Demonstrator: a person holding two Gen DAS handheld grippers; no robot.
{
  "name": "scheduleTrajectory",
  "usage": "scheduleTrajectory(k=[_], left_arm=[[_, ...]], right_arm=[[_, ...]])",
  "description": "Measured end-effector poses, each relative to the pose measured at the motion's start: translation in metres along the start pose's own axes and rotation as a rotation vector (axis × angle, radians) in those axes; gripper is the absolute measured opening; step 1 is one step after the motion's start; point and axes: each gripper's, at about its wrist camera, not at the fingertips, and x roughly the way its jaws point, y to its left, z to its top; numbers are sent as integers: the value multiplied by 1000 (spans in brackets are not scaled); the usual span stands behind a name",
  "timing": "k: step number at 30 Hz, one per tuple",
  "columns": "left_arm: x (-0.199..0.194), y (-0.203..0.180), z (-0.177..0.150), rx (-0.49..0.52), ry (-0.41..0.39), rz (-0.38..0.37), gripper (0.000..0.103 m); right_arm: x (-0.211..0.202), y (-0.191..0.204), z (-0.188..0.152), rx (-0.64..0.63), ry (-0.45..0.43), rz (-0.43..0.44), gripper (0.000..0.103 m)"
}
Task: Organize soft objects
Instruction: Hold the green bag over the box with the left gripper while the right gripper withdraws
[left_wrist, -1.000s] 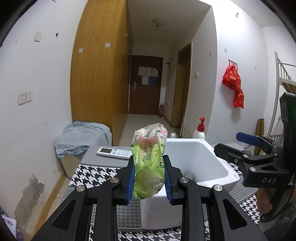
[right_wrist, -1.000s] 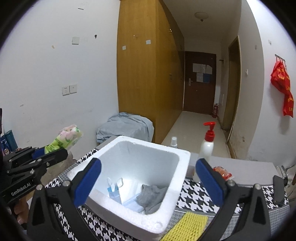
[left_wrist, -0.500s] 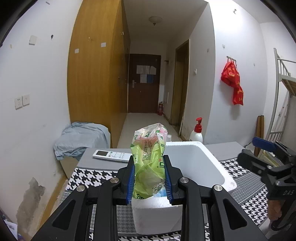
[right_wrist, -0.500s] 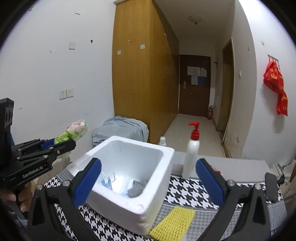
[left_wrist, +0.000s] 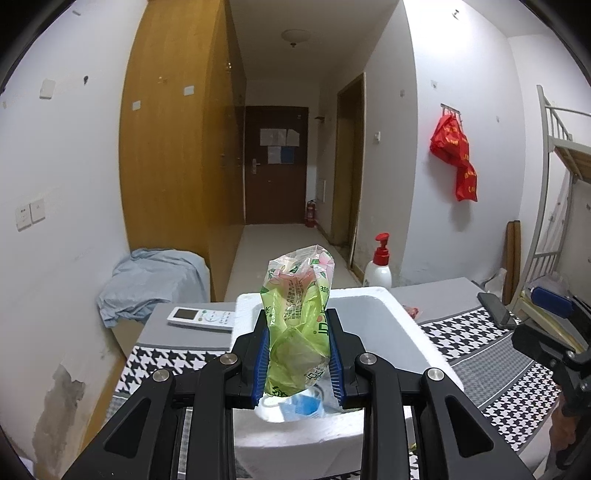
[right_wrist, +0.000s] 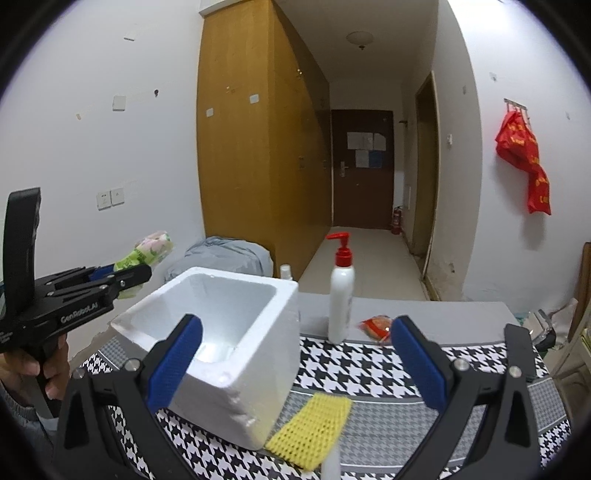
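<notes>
My left gripper (left_wrist: 298, 354) is shut on a crumpled green and pink plastic packet (left_wrist: 300, 325), held upright over the near edge of a white foam box (left_wrist: 417, 339). Blue and white items lie at the box's bottom, below the packet. In the right wrist view the same packet (right_wrist: 149, 251) sticks out of the left gripper (right_wrist: 129, 275), to the left of and above the foam box (right_wrist: 255, 354). My right gripper (right_wrist: 295, 365) stands open with nothing between its blue pads, back from the box. A yellow knitted cloth (right_wrist: 310, 430) lies on the houndstooth cloth by the box's front corner.
A white pump bottle with a red top (right_wrist: 341, 295) stands behind the box, with an orange-red packet (right_wrist: 376, 326) beside it. A white remote (left_wrist: 201, 318) lies at the table's far left. A dark phone (left_wrist: 496, 308) rests at the right edge. A hand (right_wrist: 33, 373) holds the left gripper's handle.
Both grippers have drawn back from the foam box, which now looks smaller and farther. In the left view the box has shifted under the packet, and the right gripper has slid to the frame's right edge.
</notes>
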Motion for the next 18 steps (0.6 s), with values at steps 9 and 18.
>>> scheduleTrajectory(k=[9,18], left_arm=[[9,-16,7,25,3,-32,29],[24,-30,9,44,29,-60,29]], right_arm=[[-16,-10,-12,7,-16,-46,103],[-24,-21,-23,28,-16,-67,103]])
